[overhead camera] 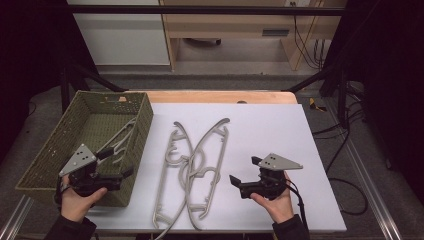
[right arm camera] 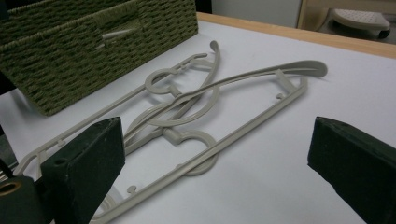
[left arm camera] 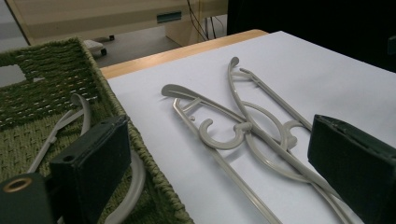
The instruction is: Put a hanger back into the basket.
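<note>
My left tool [overhead camera: 116, 162] sits over the near right corner of the green woven basket [overhead camera: 57, 145], jaws spread wide with nothing between the pads. In the left gripper view its left jaw hangs over the inside of the basket and its right jaw over the white sheet [left arm camera: 327, 74], so the basket's right wall runs between the two jaws. One grey hanger [overhead camera: 120, 142] lies inside the basket, just ahead of this tool and slightly to its left; part of its curved bar passes directly beneath the left jaw. Whether the jaw touches it, I cannot tell.

My right tool [overhead camera: 243, 171] is held just above the sheet, pointing towards the left tool. Its jaws are also wide apart and grip nothing.

Two more grey hangers [overhead camera: 192, 170] lie flat on the sheet between my two tools, directly ahead of the right tool's jaws and to the right of the left tool. They cross each other, hooks overlapping near the middle of the pile. In the right gripper view the nearest long bar runs between the jaws and passes close to the left jaw, apart from the pads.

The basket stands beyond the hangers as seen from the right tool, resting on the left part of the bench [overhead camera: 220, 96], with its right wall beside the sheet's left edge.
</note>
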The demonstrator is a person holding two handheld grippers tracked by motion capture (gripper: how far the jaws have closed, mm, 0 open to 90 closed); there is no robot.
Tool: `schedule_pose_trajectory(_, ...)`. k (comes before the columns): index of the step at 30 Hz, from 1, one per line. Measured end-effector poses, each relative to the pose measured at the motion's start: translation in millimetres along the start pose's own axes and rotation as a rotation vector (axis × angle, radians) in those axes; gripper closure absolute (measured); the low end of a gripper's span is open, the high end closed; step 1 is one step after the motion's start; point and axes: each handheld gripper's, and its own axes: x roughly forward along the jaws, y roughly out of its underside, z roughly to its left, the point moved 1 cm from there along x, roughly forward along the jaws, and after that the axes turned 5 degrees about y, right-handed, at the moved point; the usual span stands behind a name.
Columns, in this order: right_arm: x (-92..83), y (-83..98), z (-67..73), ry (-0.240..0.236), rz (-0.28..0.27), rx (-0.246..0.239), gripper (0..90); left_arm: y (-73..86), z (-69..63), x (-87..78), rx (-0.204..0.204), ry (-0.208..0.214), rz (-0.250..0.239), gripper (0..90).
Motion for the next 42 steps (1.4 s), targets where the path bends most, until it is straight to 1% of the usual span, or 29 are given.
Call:
schedule_pose_trajectory(1,2.2,-0.2,2.7,0.0,0.005,-0.001,4.4,0.2,0.5,-0.3,-0.003,0.001,-0.001,5.6)
schedule_pose_trajectory(4,7.9,-1.6,11.6,-0.022,0.022,-0.01,5.6,0.4,1.2,0.0,-0.003,-0.005,0.003,5.6)
schedule_pose_trajectory(6,11.3,-3.0,18.2,-0.023,0.035,-0.022,6.8,0.6,0.9,0.1,-0.001,-0.006,0.006,5.6)
schedule_pose_trajectory(7,13.3,-3.5,22.2,-0.023,0.04,-0.019,7.2,0.5,0.9,0.0,0.0,-0.006,0.006,5.5)
schedule_pose_trajectory(11,23.0,-2.8,35.6,-0.042,0.08,-0.037,8.5,0.8,1.8,0.1,-0.003,-0.006,0.004,5.5)
schedule_pose_trajectory(12,28.1,-1.8,40.6,-0.047,0.094,-0.039,9.5,0.9,2.2,0.1,-0.003,-0.008,0.006,5.5)
schedule_pose_trajectory(13,30.8,-1.3,43.0,-0.049,0.102,-0.037,9.7,1.0,2.6,0.0,-0.004,-0.011,0.006,5.5)
schedule_pose_trajectory(15,37.9,0.2,49.0,-0.069,0.115,-0.04,10.4,1.0,3.6,-0.8,-0.007,-0.011,0.003,5.5)
schedule_pose_trajectory(20,54.9,3.3,64.2,-0.091,0.155,-0.054,13.0,1.3,6.1,-2.8,-0.01,-0.019,0.002,5.3)
schedule_pose_trajectory(22,64.9,6.1,74.6,-0.103,0.192,-0.067,14.9,1.5,6.7,-3.2,-0.013,-0.022,0.001,5.3)
schedule_pose_trajectory(23,64.9,6.1,74.6,-0.103,0.192,-0.067,14.9,1.5,7.1,-3.3,-0.019,-0.024,-0.003,5.3)
schedule_pose_trajectory(24,72.2,8.8,82.2,-0.101,0.219,-0.09,16.0,1.5,7.4,-3.4,-0.021,-0.024,-0.003,5.4)
schedule_pose_trajectory(25,72.2,8.8,82.2,-0.101,0.219,-0.09,16.0,1.5,7.6,-3.4,-0.022,-0.024,-0.004,5.4)
schedule_pose_trajectory(28,83.3,13.8,92.2,-0.099,0.256,-0.11,20.1,1.3,7.9,-3.5,-0.016,-0.022,0.002,5.4)
schedule_pose_trajectory(29,86.7,15.7,94.7,-0.105,0.268,-0.108,20.8,1.1,7.9,-3.5,-0.015,-0.022,0.002,5.4)
schedule_pose_trajectory(30,89.5,17.2,96.8,-0.098,0.28,-0.104,21.7,0.9,7.7,-3.7,-0.014,-0.021,0.001,5.4)
schedule_pose_trajectory(31,93.5,19.8,98.9,-0.099,0.294,-0.116,23.5,0.8,7.6,-3.9,-0.012,-0.02,0.001,5.4)
schedule_pose_trajectory(32,96.2,21.8,101.1,-0.101,0.297,-0.114,25.8,0.7,7.7,-4.4,-0.012,-0.021,0.0,5.4)
schedule_pose_trajectory(33,98.3,23.5,103.0,-0.106,0.312,-0.11,26.3,0.6,8.0,-4.8,-0.013,-0.021,-0.001,5.4)
schedule_pose_trajectory(35,102.2,26.5,105.8,-0.113,0.325,-0.104,29.4,0.5,8.6,-5.6,-0.015,-0.022,-0.005,5.4)
schedule_pose_trajectory(36,104.9,28.3,107.3,-0.118,0.33,-0.111,31.1,0.6,8.9,-5.9,-0.018,-0.022,-0.007,5.4)
schedule_pose_trajectory(39,109.7,32.0,110.7,-0.13,0.347,-0.11,36.2,0.6,8.9,-5.9,-0.019,-0.022,-0.007,5.4)
schedule_pose_trajectory(41,112.5,34.0,113.2,-0.115,0.371,-0.115,38.1,0.6,8.5,-5.4,-0.017,-0.019,-0.007,5.4)
schedule_pose_trajectory(42,113.5,34.9,113.6,-0.116,0.375,-0.113,39.4,0.6,8.1,-5.1,-0.015,-0.018,-0.005,5.4)
